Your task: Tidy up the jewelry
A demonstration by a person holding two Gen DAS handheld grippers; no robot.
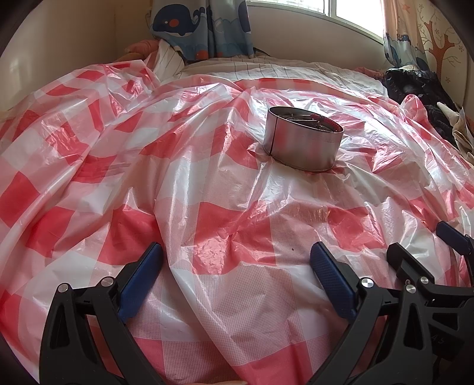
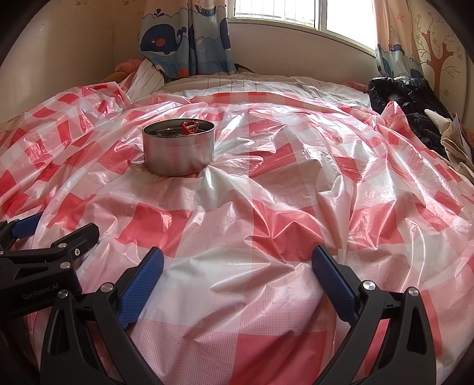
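Observation:
A round silver tin (image 1: 302,139) stands on the red-and-white checked plastic sheet (image 1: 207,189) over the bed. In the right wrist view the tin (image 2: 178,149) holds a red beaded piece of jewelry (image 2: 189,128) and some metal pieces. My left gripper (image 1: 237,257) hovers low over the sheet, open and empty, well short of the tin. My right gripper (image 2: 237,263) is also open and empty, with the tin ahead to its left. The right gripper (image 1: 426,245) shows at the lower right of the left wrist view, and the left gripper (image 2: 38,228) at the left edge of the right wrist view.
A pile of dark clothing (image 2: 411,109) lies at the bed's far right corner. Whale-print curtains (image 2: 183,38) hang at the back under a window (image 2: 296,14). A striped sheet (image 2: 237,81) shows beyond the plastic. A wall (image 1: 59,44) bounds the left side.

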